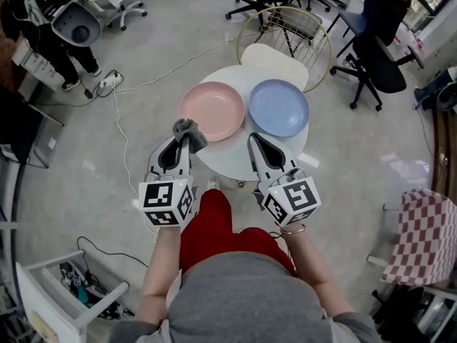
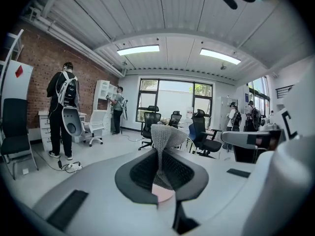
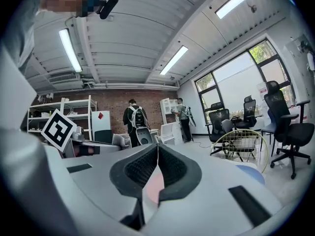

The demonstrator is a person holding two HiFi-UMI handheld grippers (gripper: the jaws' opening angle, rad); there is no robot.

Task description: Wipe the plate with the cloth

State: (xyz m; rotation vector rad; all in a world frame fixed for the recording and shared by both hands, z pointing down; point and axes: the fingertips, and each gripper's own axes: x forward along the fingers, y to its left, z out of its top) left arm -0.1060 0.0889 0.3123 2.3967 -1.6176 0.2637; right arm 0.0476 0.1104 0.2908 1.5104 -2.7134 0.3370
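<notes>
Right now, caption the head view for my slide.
Left hand-held gripper pinches a grey cloth by the pink plate's edge; right hand-held gripper shut and empty.

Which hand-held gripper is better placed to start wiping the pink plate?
Left. The left hand-held gripper is shut on the grey knitted cloth at the near edge of the round pink plate; the right hand-held gripper is shut and empty.

Round white table (image 1: 227, 157): pink plate (image 1: 212, 111), blue plate (image 1: 278, 107) side by side.
</notes>
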